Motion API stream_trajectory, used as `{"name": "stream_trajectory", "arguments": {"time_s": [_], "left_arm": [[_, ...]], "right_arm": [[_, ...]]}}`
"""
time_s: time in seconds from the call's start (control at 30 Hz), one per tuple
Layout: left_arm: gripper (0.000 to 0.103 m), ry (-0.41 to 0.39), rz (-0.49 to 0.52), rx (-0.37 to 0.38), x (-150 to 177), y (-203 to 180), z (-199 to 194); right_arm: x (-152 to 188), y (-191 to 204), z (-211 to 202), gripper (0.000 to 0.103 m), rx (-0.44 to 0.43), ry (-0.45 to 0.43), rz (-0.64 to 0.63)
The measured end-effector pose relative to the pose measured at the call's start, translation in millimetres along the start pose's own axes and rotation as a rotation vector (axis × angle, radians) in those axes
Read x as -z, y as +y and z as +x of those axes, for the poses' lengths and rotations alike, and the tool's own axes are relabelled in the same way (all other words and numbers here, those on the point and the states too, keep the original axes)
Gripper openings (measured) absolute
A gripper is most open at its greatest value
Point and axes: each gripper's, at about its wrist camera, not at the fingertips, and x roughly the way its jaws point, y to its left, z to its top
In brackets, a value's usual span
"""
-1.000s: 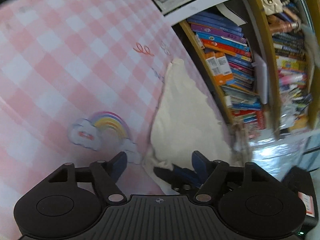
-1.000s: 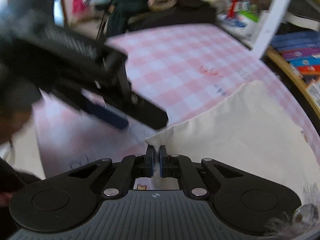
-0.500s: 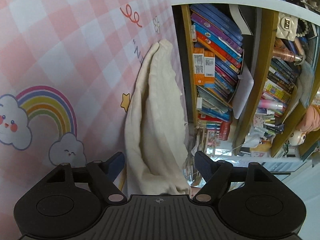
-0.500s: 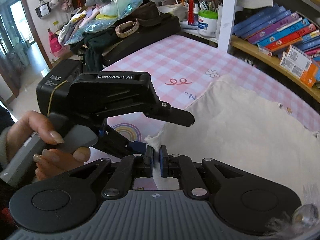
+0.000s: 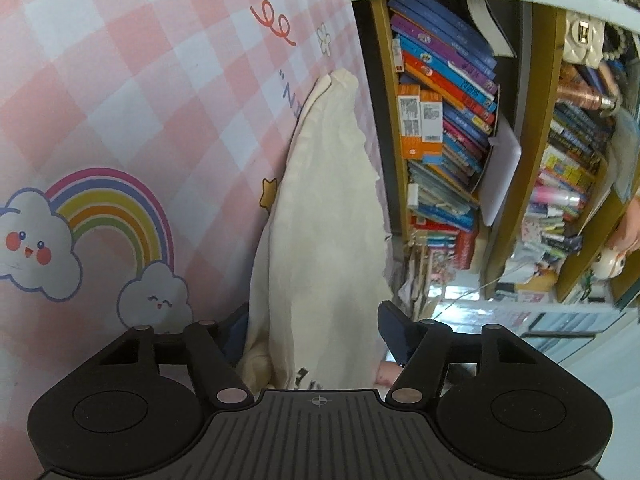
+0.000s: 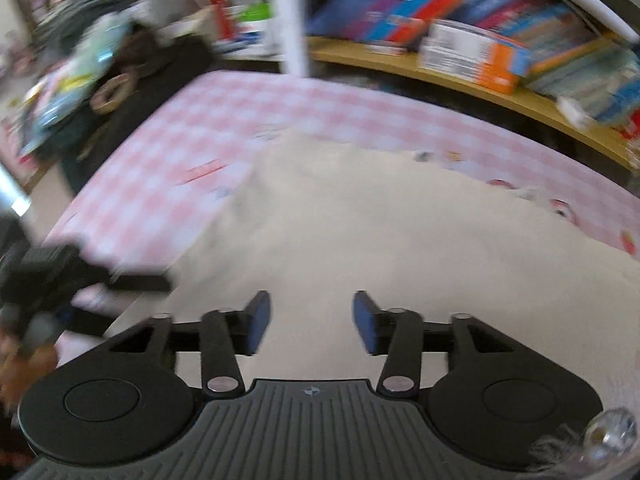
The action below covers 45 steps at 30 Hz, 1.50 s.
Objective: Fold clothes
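- The pink checked sheet (image 5: 120, 92) fills the left half of my left wrist view, with its rainbow-and-clouds print (image 5: 92, 236) at middle left; half a second ago the same print sat there, so this view has barely shifted.
- The bookshelf (image 5: 448, 120) takes the right half of that view, packed with coloured spines, much as it was before.
- The cream garment (image 6: 380, 232) lies spread over the sheet and fills the centre and right of my right wrist view; in the left view it (image 5: 324, 208) runs as a long narrow strip from upper centre down to my tongs.
- My right gripper (image 6: 311, 320) now stands wide, blue pads apart with only the flat cloth seen between them; half a second ago those pads were pinched on a corner of the garment, so I have let it go.
- This right view is smeared with motion, where the earlier one was sharp.
- My left gripper (image 5: 312, 332) is spread wide, as before, and the near end of the garment lies between its fingers; I cannot tell whether either finger touches it.
- At lower left of the right view my left tongs and hand (image 6: 24, 344) are a dark blur, lower in the frame than earlier.
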Motion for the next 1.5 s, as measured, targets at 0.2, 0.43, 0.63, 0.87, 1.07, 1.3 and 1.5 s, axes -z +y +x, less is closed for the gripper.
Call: {"name": "stream_trajectory", "arguments": {"time_s": [0.2,0.43,0.63,0.87,1.07,1.3,1.5], "left_arm": [[0.063,0.012,0.028,-0.018,4,0,-1],[0.03,0.054,0.106,-0.101,9,-3,4],[0.013,0.055,0.348,-0.114,19,-39,3],[0.013,0.077,0.653,-0.138,40,-80,16],[0.013,0.084,0.697,-0.139,42,-85,20],[0.013,0.08,0.707,-0.143,46,-84,20],[0.013,0.074,0.743,-0.155,55,-88,18]], "right_arm": [[-42,-20,41,0.064,-0.024,0.062,0.187],[-98,6,88,0.078,-0.019,0.16,0.156],[-138,55,128,0.075,0.004,0.243,-0.009],[-153,115,164,0.052,0.089,0.338,-0.309],[-146,126,188,0.05,0.197,0.401,-0.443],[-144,113,189,0.039,0.203,0.416,-0.413],[-142,108,181,0.011,0.176,0.402,-0.381]]}}
